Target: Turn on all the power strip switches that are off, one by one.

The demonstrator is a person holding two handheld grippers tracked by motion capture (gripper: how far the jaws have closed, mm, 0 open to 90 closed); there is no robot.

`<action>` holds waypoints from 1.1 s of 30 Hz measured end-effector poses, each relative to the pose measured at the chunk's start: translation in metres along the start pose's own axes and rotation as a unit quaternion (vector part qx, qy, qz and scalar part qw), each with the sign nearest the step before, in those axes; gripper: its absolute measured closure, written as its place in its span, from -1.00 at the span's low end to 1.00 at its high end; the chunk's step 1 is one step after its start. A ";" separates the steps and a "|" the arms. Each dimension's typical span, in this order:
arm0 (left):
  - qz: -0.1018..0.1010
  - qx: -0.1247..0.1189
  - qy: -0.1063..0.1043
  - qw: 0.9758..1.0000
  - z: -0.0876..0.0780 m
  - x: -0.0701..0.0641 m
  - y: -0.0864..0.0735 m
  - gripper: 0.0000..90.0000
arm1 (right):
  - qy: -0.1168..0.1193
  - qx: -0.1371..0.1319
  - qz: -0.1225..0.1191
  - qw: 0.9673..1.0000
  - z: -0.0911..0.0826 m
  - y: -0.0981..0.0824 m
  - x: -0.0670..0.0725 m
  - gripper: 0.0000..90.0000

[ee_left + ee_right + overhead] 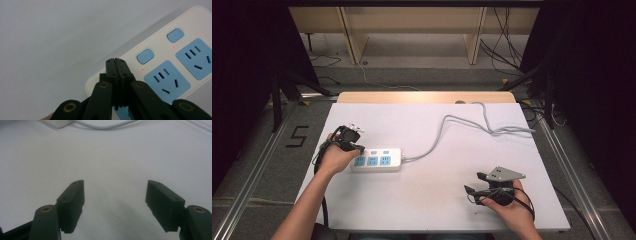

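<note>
The left gripper (117, 65), jaws pressed together, hovered over the power strip (376, 159), apparently poised to press a switch (145, 56); the right gripper (115, 205) rested wide open on the worktop (427, 195)

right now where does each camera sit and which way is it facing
High view: above the person's side, looking forward and down at the table; both forearms and hands enter from below.
Left gripper view: rides the left hand-held gripper, jaws shut, over the power strip.
Right gripper view: rides the right hand-held gripper, jaws open, facing bare tabletop.
Shared: the power strip and its cable.
</note>
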State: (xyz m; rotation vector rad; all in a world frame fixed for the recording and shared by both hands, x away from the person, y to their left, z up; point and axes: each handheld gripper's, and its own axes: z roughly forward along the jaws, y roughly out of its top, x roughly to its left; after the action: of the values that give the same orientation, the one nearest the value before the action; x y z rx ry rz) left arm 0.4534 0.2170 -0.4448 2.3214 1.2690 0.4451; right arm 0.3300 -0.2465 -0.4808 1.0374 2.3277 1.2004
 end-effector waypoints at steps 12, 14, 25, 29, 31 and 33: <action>0.001 0.005 0.002 1.000 0.001 -0.001 0.000 0.99 | 0.000 0.000 0.000 1.000 0.000 0.000 0.000 -0.28; 0.001 0.005 0.003 1.000 0.001 -0.002 0.000 0.99 | 0.000 0.001 0.000 1.000 0.000 0.000 0.000 -0.28; 0.006 0.011 0.010 1.000 0.002 -0.003 0.001 0.99 | 0.000 0.001 0.000 1.000 0.000 0.000 0.001 -0.28; 0.004 0.011 0.011 1.000 0.002 -0.003 0.001 0.99 | 0.000 0.001 -0.001 1.000 0.000 0.000 0.001 -0.28; 0.003 0.010 0.010 1.000 0.002 -0.003 0.001 0.99 | 0.000 0.000 -0.001 1.000 0.000 0.000 0.001 -0.28; 0.004 0.011 0.009 1.000 0.002 -0.003 0.001 0.99 | 0.000 0.000 -0.001 1.000 0.000 0.000 0.001 -0.28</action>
State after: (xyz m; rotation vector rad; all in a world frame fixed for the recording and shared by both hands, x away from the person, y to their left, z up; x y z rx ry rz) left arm 0.4535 0.2137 -0.4460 2.3457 1.2807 0.4585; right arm 0.3295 -0.2462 -0.4810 1.0351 2.3296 1.1994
